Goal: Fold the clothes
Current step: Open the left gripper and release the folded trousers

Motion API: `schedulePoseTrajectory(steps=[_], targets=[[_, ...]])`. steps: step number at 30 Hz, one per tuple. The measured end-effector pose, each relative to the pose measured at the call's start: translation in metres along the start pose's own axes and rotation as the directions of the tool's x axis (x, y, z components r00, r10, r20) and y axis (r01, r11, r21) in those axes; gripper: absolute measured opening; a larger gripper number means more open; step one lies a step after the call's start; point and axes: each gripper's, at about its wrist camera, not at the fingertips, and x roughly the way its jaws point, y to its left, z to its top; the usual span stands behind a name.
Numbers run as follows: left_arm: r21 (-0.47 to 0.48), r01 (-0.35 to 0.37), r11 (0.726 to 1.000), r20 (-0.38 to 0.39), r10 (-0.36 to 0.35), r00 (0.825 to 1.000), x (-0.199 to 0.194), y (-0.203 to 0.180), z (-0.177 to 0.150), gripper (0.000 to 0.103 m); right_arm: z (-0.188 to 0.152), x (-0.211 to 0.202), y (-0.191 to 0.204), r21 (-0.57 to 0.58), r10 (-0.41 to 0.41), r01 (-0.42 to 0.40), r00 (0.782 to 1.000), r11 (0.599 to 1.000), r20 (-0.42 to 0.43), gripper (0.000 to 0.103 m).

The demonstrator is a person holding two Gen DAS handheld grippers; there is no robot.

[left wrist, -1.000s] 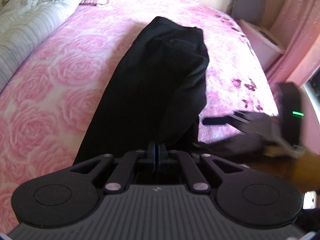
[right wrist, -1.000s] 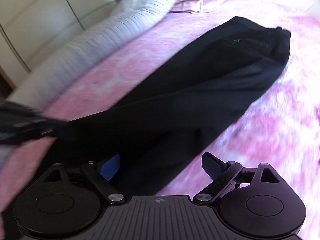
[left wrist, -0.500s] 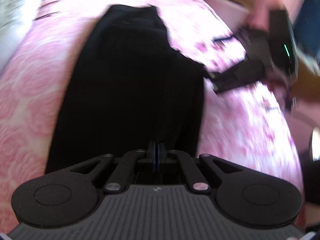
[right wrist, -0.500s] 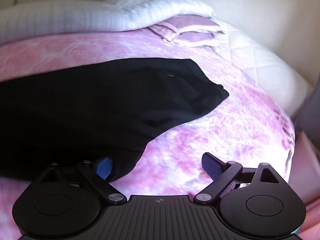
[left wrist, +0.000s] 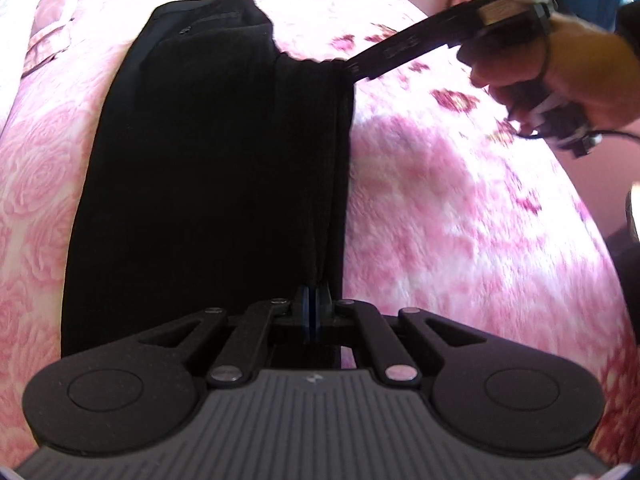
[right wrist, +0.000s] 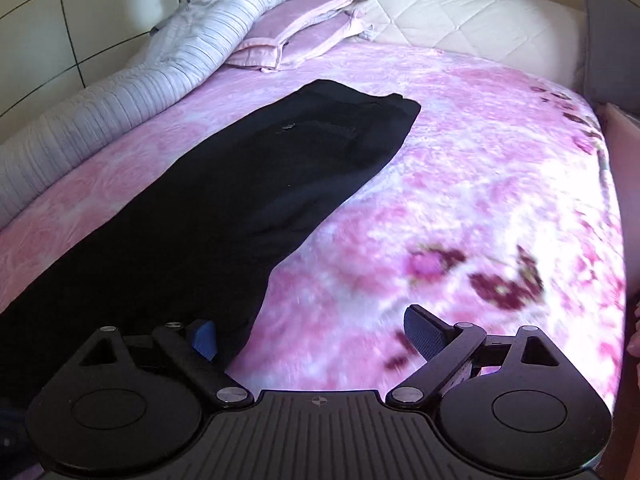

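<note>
Black trousers (left wrist: 208,160) lie lengthwise on the pink floral bedspread (left wrist: 460,220), waistband at the far end. My left gripper (left wrist: 314,308) is shut on the near right edge of the trousers, where the fabric folds up between its pads. In the left wrist view my right gripper (left wrist: 354,70) reaches in from the upper right, held by a hand (left wrist: 580,72), its tip at the trousers' right edge where the cloth bunches. In the right wrist view that gripper (right wrist: 314,334) stands open; its left pad rests over the trousers (right wrist: 260,184), its right pad over bare bedspread.
A pink pillow (right wrist: 296,36) and a rolled grey-white quilt (right wrist: 120,100) lie along the far and left sides of the bed. A quilted cream headboard (right wrist: 460,16) is behind them. The bedspread (right wrist: 480,200) to the right of the trousers is bare.
The right gripper has travelled from beside my left gripper up along the trousers' right edge, jaws open throughout. The left gripper stayed shut on the cloth and swung so the trousers lie straight ahead.
</note>
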Motion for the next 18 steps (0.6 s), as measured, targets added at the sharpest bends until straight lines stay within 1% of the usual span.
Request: schedulePoseTrajectory(steps=[3,5,6,8,9,11,13,15,16,18], targets=[[0.035,-0.002,0.999,-0.022,0.002,1.0,-0.004,-0.005,0.0,0.004,-0.011,-0.018,-0.018,0.107,-0.02,0.024,0.999,0.994,-0.041,0.092],[0.04,0.002,0.999,0.0,-0.002,1.0,-0.015,-0.009,0.005,0.007,-0.012,-0.028,-0.033,0.179,-0.033,0.045,0.997,0.983,-0.072,0.092],[0.032,0.002,0.999,0.025,-0.003,1.0,-0.02,-0.011,0.01,0.007,-0.011,-0.034,-0.038,0.201,-0.02,0.035,0.997,0.979,-0.074,0.092],[0.02,-0.002,1.0,0.077,0.0,0.997,-0.028,-0.014,0.023,0.008,0.006,-0.037,-0.038,0.189,0.065,-0.055,0.997,0.98,-0.05,0.092],[0.023,-0.01,1.0,0.099,0.007,0.995,-0.027,-0.015,0.032,0.009,0.016,-0.037,-0.037,0.179,0.111,-0.102,0.993,0.978,-0.039,0.092],[0.03,-0.025,0.999,0.141,0.021,0.99,-0.023,-0.019,0.052,0.014,0.04,-0.025,-0.035,0.176,0.19,-0.182,0.981,0.967,-0.029,0.092],[0.041,-0.045,0.998,0.173,0.037,0.984,-0.011,-0.023,0.076,0.017,0.064,-0.005,-0.04,0.192,0.24,-0.23,0.97,0.954,-0.03,0.092],[0.049,-0.071,0.996,0.2,0.06,0.978,0.007,-0.03,0.099,0.025,0.087,0.021,-0.051,0.244,0.268,-0.252,0.963,0.936,-0.034,0.092],[0.043,-0.08,0.996,0.198,0.07,0.978,0.018,-0.03,0.11,0.033,0.098,0.036,-0.057,0.267,0.274,-0.255,0.961,0.929,-0.037,0.092],[0.024,-0.091,0.996,0.165,0.086,0.983,0.042,-0.031,0.125,0.034,0.12,0.064,-0.068,0.288,0.27,-0.248,0.962,0.925,-0.042,0.092]])
